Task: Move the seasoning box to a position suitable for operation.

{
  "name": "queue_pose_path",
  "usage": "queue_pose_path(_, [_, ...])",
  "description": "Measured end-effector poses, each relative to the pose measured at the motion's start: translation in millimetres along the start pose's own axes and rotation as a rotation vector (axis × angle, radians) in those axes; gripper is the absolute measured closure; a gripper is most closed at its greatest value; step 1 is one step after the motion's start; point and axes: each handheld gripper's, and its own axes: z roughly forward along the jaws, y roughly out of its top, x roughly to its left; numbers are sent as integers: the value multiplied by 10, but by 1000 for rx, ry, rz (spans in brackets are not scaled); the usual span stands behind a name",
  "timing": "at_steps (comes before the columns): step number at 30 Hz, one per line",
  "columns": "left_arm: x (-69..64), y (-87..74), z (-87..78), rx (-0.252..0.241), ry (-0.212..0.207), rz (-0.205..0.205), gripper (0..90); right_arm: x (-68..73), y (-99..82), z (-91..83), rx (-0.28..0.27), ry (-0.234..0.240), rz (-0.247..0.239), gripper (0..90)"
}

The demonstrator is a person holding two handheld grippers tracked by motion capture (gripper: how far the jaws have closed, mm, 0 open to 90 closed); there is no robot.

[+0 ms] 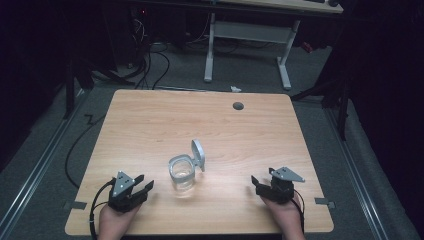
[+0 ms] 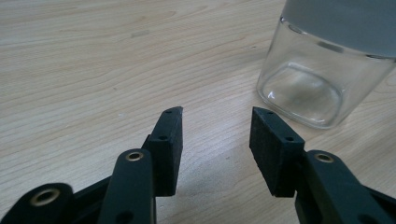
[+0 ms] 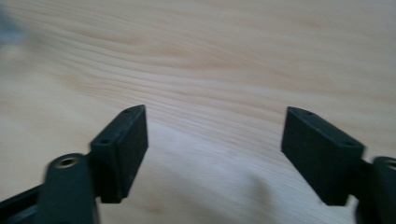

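Jar (image 1: 181,174): clear glass, upright near the table's (image 1: 150,125) front middle, hinged lid (image 1: 199,154) swung open and standing up at the far right of its rim. It sits between your two grippers, nothing touching it.

Left gripper (image 1: 145,186): on the near left, jaws parted, holding nothing. In the left gripper view the jar (image 2: 317,70) lies ahead and to the right of the jaw line, near but apart; your jaws point past its left side.

Right gripper (image 1: 255,183): on the near right, jaws spread wider, also holding nothing. It faces bare wood (image 3: 210,60) in the right gripper view; the picture is blurred.

Relation to note: your left gripper is the nearer of the two to the jar, which stands to its right and slightly forward. The jar's long axis is vertical, so a side approach at body height looks the likely fit. The raised lid leans toward your right gripper's side, making that hand the better placed for it.
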Motion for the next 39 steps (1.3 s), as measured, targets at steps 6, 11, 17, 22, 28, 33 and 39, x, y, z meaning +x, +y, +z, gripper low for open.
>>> queue_pose_path(6, [-73, -18, 43, 2, -36, -17, 616, 50, 4, 1, 3, 59, 17, 469])
queue_pose_path(11, [-228, -114, 66, 37, -88, 12, 711, 4, -46, -44, -25, 45, 31, 514])
queue_pose_path(17, [-347, -195, 97, 69, -130, 28, 835, -2, -61, -63, -36, 48, 35, 522])
queue_pose_path(22, [-410, -240, 132, 66, -139, 37, 900, 14, -84, -60, -26, 50, 21, 542])
queue_pose_path(28, [-450, -285, 155, 82, -161, 45, 900, 5, -95, -64, -20, 44, 39, 511])
queue_pose_path(33, [-466, -278, 161, 78, -165, 48, 900, 40, -96, -59, -9, 47, 30, 509])
queue_pose_path(39, [-492, -279, 161, 83, -173, 48, 900, 67, -93, -55, -8, 51, 16, 508])
